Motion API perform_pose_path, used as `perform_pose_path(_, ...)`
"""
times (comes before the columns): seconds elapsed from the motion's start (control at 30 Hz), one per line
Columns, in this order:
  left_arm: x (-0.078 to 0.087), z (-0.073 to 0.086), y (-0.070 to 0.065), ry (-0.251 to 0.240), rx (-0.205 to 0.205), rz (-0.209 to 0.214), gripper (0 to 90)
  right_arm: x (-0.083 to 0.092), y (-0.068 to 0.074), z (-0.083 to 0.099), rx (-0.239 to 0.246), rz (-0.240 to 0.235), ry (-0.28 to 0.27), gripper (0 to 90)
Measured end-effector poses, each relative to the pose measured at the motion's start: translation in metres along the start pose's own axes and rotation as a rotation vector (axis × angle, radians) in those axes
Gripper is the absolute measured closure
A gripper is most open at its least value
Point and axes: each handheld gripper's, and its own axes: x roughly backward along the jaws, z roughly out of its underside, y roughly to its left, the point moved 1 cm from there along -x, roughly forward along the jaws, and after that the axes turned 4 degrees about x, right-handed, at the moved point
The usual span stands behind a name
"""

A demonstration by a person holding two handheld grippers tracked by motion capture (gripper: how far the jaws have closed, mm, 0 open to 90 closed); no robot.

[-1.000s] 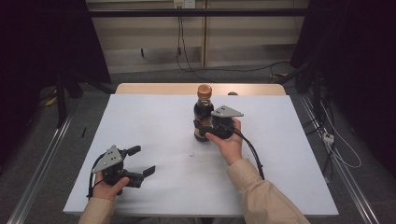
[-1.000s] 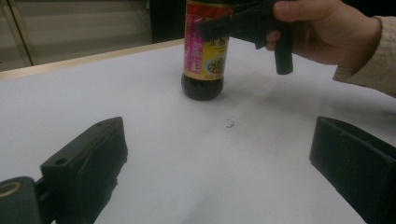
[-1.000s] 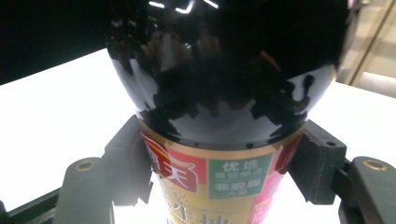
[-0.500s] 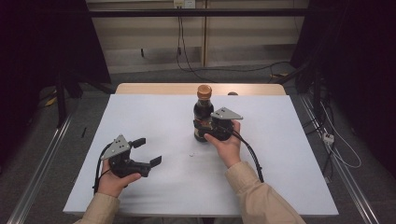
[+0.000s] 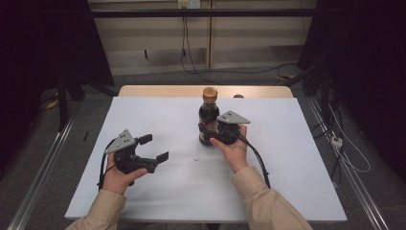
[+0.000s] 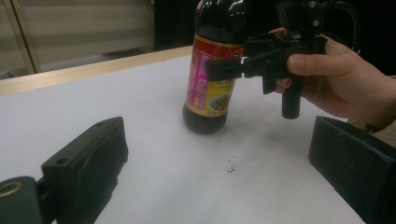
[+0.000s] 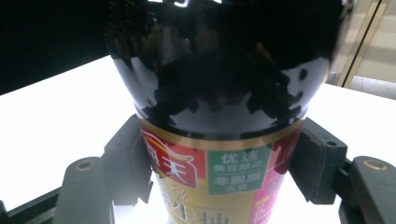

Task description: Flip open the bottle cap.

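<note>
From the high view, a dark sauce bottle [image 5: 208, 115] stands upright near the middle of the white desk [image 5: 287, 158]; the right gripper [image 5: 208, 132] clasps its lower body, while the left gripper [image 5: 154, 148] hovers well apart, jaws spread. In the left gripper view, the bottle stands ahead beside a small speck [image 6: 229, 164]. The right gripper view has both jaws pressed against the bottle's label [image 7: 224, 177].

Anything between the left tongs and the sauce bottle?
Nothing visible. The left tongs are open, with bare white table between them and the sauce bottle. The right tongs already grip the bottle at its label, coming from its far side. A few small specks lie on the table.
</note>
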Motion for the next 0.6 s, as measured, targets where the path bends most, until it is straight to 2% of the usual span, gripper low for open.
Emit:
perform_pose_path(0.27,-0.008,-0.015,0.0,0.002,0.015,0.026,17.4,0.0,-0.001,0.0,-0.008,-0.014,0.003,30.8)
perform_pose_path(0.37,-0.012,-0.022,-0.001,0.002,0.001,0.028,25.1,-0.001,-0.002,0.0,-0.012,-0.023,0.003,30.6)
perform_pose_path(0.4,-0.013,-0.025,-0.001,0.003,0.006,0.042,29.4,-0.001,-0.003,0.001,-0.016,-0.026,0.004,30.5)
perform_pose_path(0.6,-0.025,-0.037,-0.003,0.043,-0.013,0.038,43.2,-0.001,-0.003,0.002,-0.023,-0.032,0.002,30.2)
